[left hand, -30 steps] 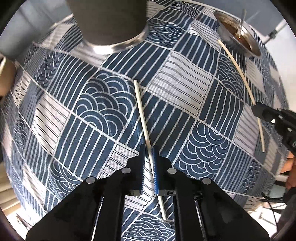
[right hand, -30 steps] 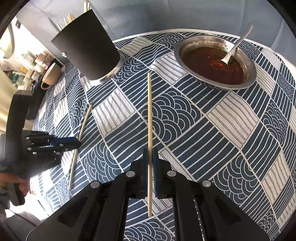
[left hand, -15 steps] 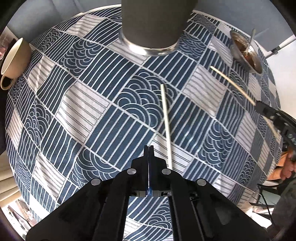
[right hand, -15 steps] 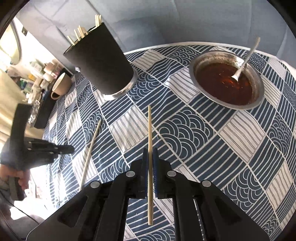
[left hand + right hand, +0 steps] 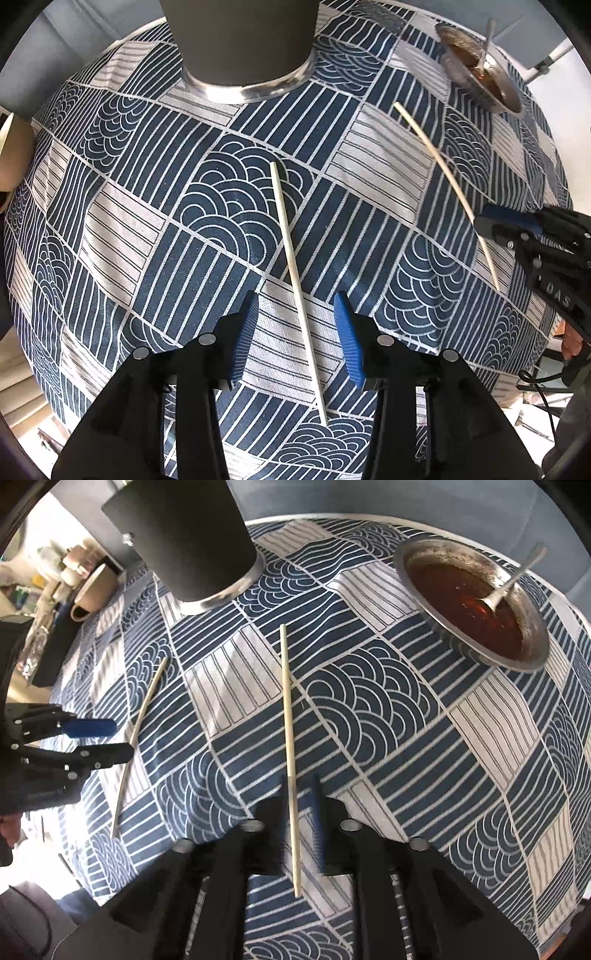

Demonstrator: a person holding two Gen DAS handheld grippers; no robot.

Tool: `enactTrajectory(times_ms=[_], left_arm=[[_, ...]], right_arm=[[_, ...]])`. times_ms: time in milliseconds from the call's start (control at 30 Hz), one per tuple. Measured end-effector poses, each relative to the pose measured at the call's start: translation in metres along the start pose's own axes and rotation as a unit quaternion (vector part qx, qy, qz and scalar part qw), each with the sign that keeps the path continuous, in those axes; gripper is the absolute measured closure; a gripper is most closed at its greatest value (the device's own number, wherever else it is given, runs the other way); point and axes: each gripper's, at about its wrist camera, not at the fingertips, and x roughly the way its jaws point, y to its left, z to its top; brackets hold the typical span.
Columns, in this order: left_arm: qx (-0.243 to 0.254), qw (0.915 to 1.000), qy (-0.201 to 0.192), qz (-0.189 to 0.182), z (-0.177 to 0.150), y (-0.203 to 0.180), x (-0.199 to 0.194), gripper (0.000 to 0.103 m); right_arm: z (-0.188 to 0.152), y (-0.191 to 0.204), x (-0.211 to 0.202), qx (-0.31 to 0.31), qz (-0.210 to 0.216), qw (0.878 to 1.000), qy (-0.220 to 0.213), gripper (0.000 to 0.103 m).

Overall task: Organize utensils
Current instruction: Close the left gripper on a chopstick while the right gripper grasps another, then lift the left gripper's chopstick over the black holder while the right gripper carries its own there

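Note:
A pale chopstick (image 5: 295, 280) lies on the blue-and-white patterned tablecloth (image 5: 147, 229). My left gripper (image 5: 297, 339) straddles its near half with jaws opening, and both blue pads (image 5: 245, 339) stand clear of it. A second chopstick (image 5: 290, 746) runs between the jaws of my right gripper (image 5: 299, 812). These jaws are opening too: the stick lies close to the left pad, with a gap to the right pad. Each view shows the other gripper, the right gripper (image 5: 484, 223) and the left gripper (image 5: 118, 738). The black utensil cup (image 5: 184, 535) stands beyond both sticks.
A metal bowl (image 5: 417, 554) of brown sauce with a spoon (image 5: 513, 579) in it sits at the back right. A beige mug (image 5: 92, 590) stands at the table's left edge, with clutter on a surface behind it. The round table's edge curves close on all sides.
The left gripper, shut on its chopstick a second ago, then shut beside it, now stands open astride it. The right gripper's jaws have parted from the chopstick they were gripping.

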Motion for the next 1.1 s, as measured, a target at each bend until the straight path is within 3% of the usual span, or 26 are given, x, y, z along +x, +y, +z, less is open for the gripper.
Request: enactTrajectory(times_ms=[100, 233, 367, 467, 500, 533, 600, 633, 767, 867, 1033, 1100], left_arm=[[-0.007, 0.9999, 0.006, 0.011, 0.012, -0.013, 0.016, 0.040], [-0.009, 0.9995, 0.000, 0.031, 0.027, -0.023, 0.039, 0.034], [0.014, 0.9985, -0.036, 0.038, 0.029, -0.030, 0.040, 0.033], [0.011, 0.9981, -0.047, 0.037, 0.027, -0.025, 0.034, 0.053], [0.005, 0.9981, -0.050, 0.036, 0.027, -0.020, 0.032, 0.065], [-0.001, 0.9981, -0.052, 0.033, 0.028, -0.014, 0.031, 0.076], [-0.006, 0.9984, -0.050, 0.027, 0.029, -0.005, 0.030, 0.087], [-0.008, 0.9985, -0.048, 0.023, 0.029, -0.001, 0.030, 0.092], [-0.054, 0.9975, -0.034, -0.029, 0.033, 0.026, 0.029, 0.098], [-0.098, 0.9920, -0.030, -0.074, 0.031, 0.048, 0.029, 0.099], [-0.143, 0.9786, -0.038, -0.143, 0.032, 0.068, 0.019, 0.099], [-0.143, 0.9774, -0.048, -0.148, 0.026, 0.069, 0.009, 0.099]], right_arm=[[0.009, 0.009, 0.001, -0.022, -0.011, 1.000, 0.001, 0.072], [0.018, 0.020, 0.013, -0.048, -0.048, 0.998, 0.016, 0.072], [0.021, 0.025, 0.016, -0.054, -0.063, 0.996, 0.014, 0.072], [0.021, 0.027, 0.016, -0.069, -0.064, 0.995, 0.014, 0.076], [0.020, 0.026, 0.016, -0.067, -0.059, 0.996, 0.012, 0.077], [0.020, 0.023, 0.014, -0.065, -0.056, 0.996, 0.007, 0.080], [0.018, 0.014, 0.011, -0.054, -0.052, 0.997, 0.002, 0.096], [0.018, 0.008, 0.010, -0.046, -0.050, 0.998, -0.002, 0.099], [0.015, -0.006, 0.006, -0.017, -0.021, 1.000, -0.010, 0.099], [0.010, -0.023, 0.005, 0.038, 0.048, 0.998, -0.014, 0.098], [-0.020, -0.036, 0.000, 0.119, 0.192, 0.974, -0.033, 0.098], [-0.023, -0.029, -0.004, 0.125, 0.218, 0.967, -0.039, 0.098]])
